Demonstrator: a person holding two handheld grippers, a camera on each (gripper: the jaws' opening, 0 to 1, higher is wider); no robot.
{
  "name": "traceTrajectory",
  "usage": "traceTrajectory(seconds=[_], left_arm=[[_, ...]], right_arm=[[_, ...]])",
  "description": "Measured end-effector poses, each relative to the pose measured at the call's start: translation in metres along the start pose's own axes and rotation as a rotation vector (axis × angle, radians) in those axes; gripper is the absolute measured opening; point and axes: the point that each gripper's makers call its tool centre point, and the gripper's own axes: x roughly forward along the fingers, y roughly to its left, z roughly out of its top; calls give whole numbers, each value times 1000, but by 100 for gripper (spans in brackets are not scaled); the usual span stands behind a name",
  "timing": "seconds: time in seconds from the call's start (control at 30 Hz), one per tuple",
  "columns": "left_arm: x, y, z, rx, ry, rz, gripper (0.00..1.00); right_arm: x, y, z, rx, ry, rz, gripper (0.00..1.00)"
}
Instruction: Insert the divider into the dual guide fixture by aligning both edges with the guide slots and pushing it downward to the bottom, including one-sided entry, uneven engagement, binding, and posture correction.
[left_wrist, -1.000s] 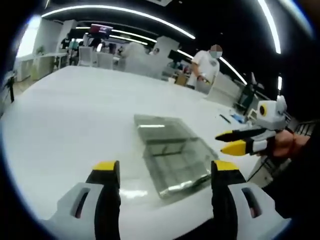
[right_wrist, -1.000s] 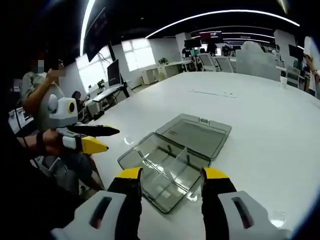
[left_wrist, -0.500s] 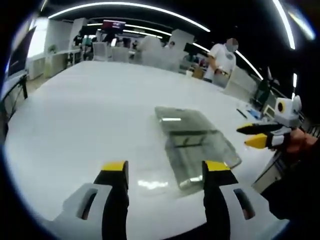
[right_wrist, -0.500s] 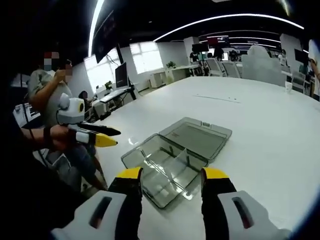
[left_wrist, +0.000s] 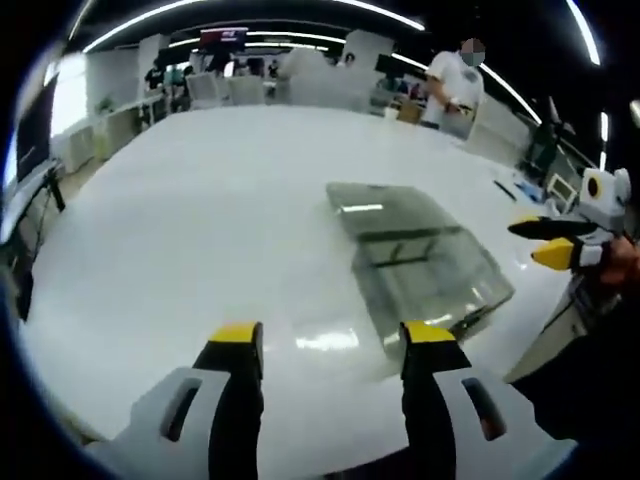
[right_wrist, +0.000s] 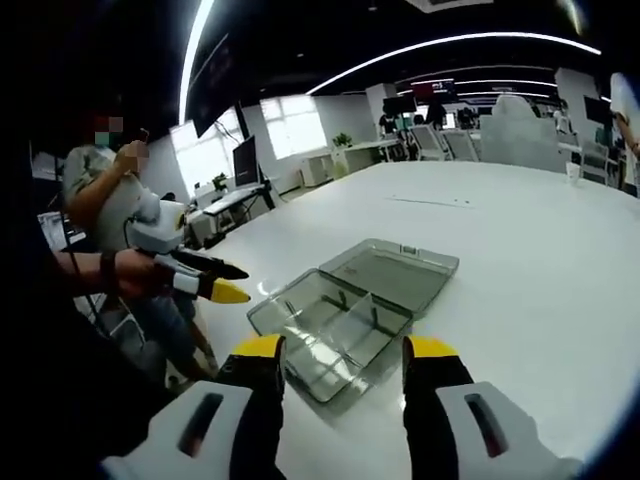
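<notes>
Left gripper view: the left tool (left_wrist: 325, 345) rises from 6 o'clock with its yellow-tipped jaws spread apart and nothing between them. It hovers above the white counter (left_wrist: 190, 220). The clear box (left_wrist: 415, 255) lies on the counter at 2 o'clock from the jaws, lid swung open flat toward 12 o'clock. The near corner of the box sits just beyond the right jaw tip. A thin partition crosses the tray; whether this is the divider cannot be told. The right tool (left_wrist: 545, 240) enters at 3 o'clock, held in a hand (left_wrist: 625, 262). Its tips stand near the box edge but clear of it; its jaws look slightly parted, with nothing between them. A person (left_wrist: 455, 85) stands beyond the counter at 1 o'clock.

Right gripper view: the right tool (right_wrist: 345, 350) rises from 6 o'clock, jaws released and empty. The box (right_wrist: 350, 305) lies on the counter (right_wrist: 520, 250) just beyond the jaw tips, toward 12 o'clock. Its tray is nearer and its open lid farther, toward 1 o'clock. Partitions (right_wrist: 352, 300) stand upright inside the tray. The left tool (right_wrist: 220, 280) enters at 9 o'clock, held in a hand (right_wrist: 135, 272). Its tips point at the tray's left corner, near it but apart from it. A person (right_wrist: 100, 190) stands behind the left tool at 10 o'clock.
</notes>
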Motion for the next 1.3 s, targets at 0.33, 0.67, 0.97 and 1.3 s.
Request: traceTrajectory(seconds=[0.33, 0.67, 0.97, 1.3], left_arm=[[12, 1, -14, 69, 77, 20, 48], [20, 4, -24, 152, 128, 31, 45], [26, 1, -29, 197, 179, 7, 40], [37, -2, -31, 231, 216, -5, 40]], right_arm=[[-5, -3, -4, 27, 6, -16, 43], [-5, -7, -1, 43, -4, -36, 41], [-5, -7, 0, 66, -19, -49, 41], [-7, -7, 0, 90, -32, -66, 41]])
